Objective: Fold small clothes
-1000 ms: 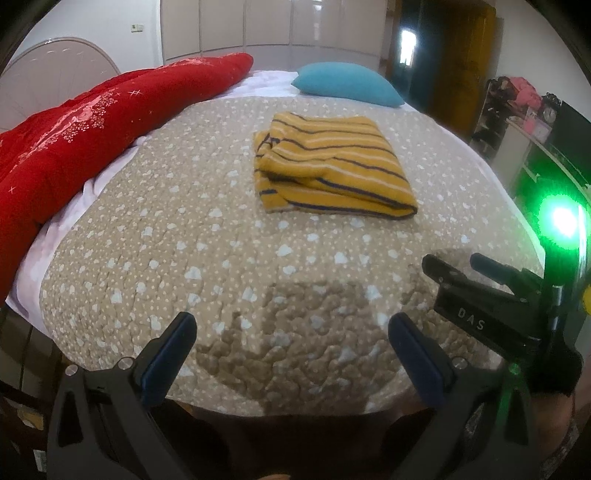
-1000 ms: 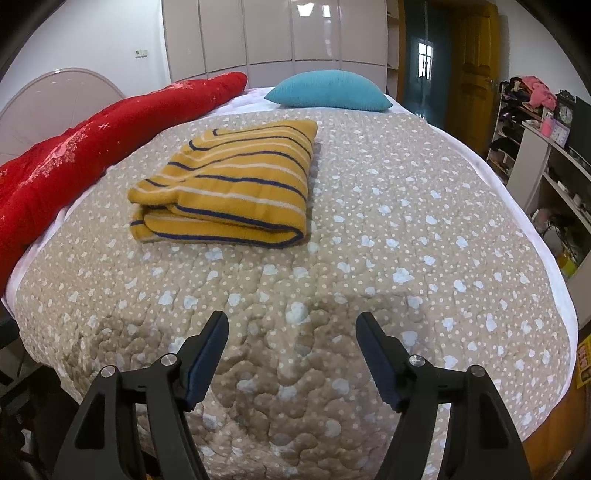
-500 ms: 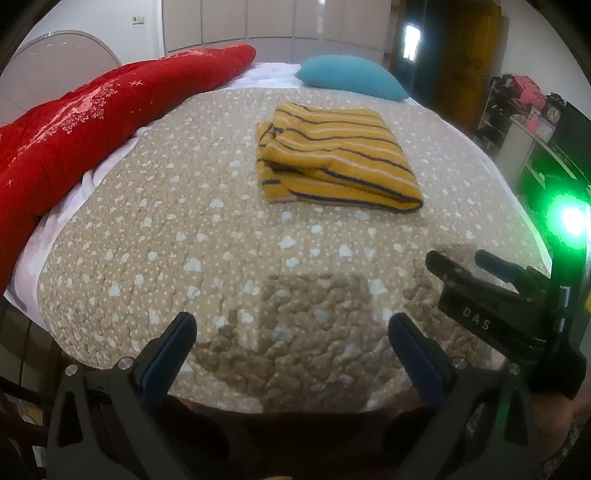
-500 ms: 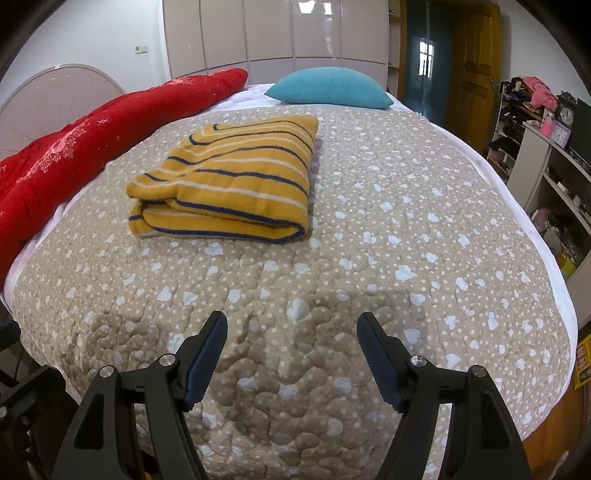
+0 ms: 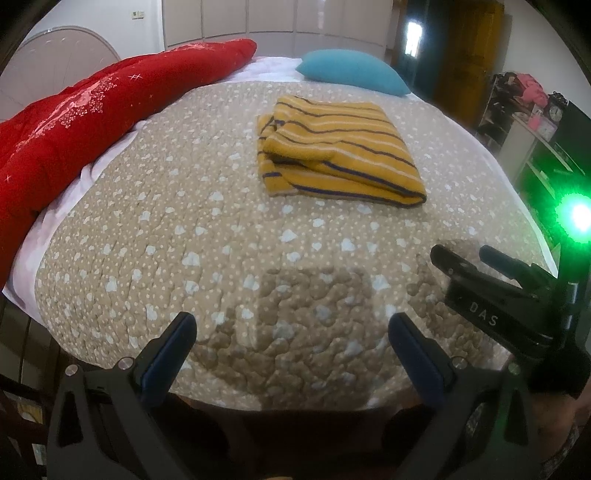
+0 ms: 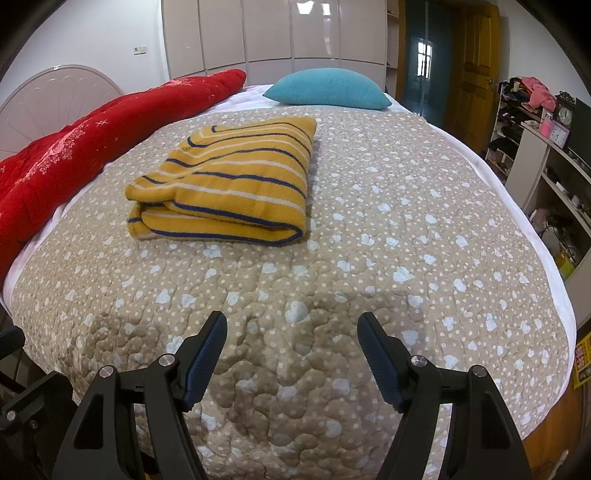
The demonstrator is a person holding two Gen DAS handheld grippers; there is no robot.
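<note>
Both hand-held grippers hover over the near edge of the bed, tilted downward toward the quilt. The left gripper (image 5: 291,328) has its blue-padded jaws spread wide with nothing between them. The right gripper (image 6: 291,330) is likewise wide apart and empty; seen from the left wrist view it sits just to the right, with a green light glaring beside it. A folded yellow striped garment (image 6: 229,188) lies flat on the beige spotted quilt (image 6: 369,229), toward the far edge and left of centre as the right wrist view shows it, well apart from both grippers. A red blanket (image 6: 92,144) runs along the left edge of the bed; a teal pillow (image 6: 328,94) rests at the far edge. Pale wardrobe doors (image 6: 273,33) line the back wall, and cluttered shelves (image 6: 543,147) stand to the right.
</note>
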